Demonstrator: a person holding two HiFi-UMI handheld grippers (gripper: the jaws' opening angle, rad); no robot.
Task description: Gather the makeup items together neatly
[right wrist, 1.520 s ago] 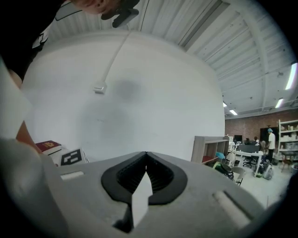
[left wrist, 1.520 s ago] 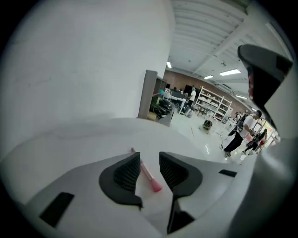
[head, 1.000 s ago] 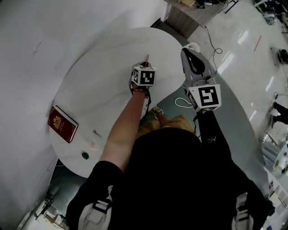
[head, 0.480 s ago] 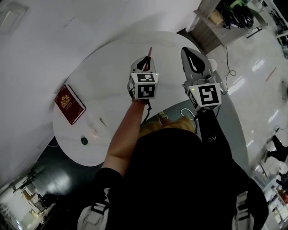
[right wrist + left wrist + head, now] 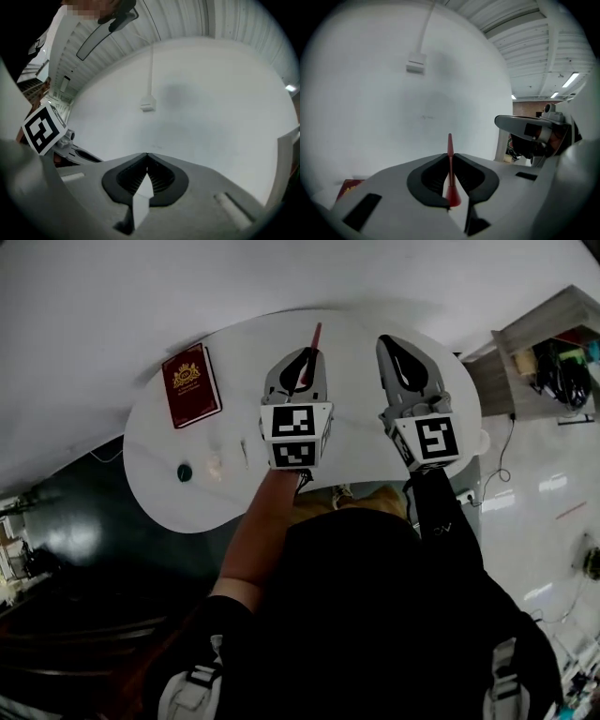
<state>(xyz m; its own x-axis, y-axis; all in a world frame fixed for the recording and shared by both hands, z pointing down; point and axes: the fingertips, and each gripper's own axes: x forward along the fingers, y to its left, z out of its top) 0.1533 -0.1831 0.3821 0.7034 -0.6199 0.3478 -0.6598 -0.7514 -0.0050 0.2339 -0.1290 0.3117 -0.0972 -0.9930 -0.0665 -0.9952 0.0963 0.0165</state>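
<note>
1. No container shows. The loose things lie straight on the round white tabletop [image 5: 150, 442].
2. The left claw [image 5: 302, 357] [image 5: 450, 157] is clamped on a slim red makeup pencil [image 5: 312, 341] [image 5: 449, 143]. The pencil runs between the pads and its tip sticks out past the claw tips, held in the air above the tabletop.
3. The right claw [image 5: 392, 341] [image 5: 147, 154] has its tips together with nothing between them. It hangs just beside the left claw and is apart from it.
4. On the left part of the tabletop lies a dark red booklet with a gold crest [image 5: 191, 384]. Below it are a small dark green round piece [image 5: 185, 470], a small pale clear lump [image 5: 216, 465] and a thin pale stick [image 5: 245, 454]. These three are close together and well apart from the pencil.
5. Versus a second ago, the left claw was down at the tabletop with the pencil tip near the surface. It is now lifted and level with the right claw, with the same grip on the pencil.
6. The head view has swung, so the booklet and the small items now sit higher in the picture. Their order on the tabletop looks unchanged.
</note>
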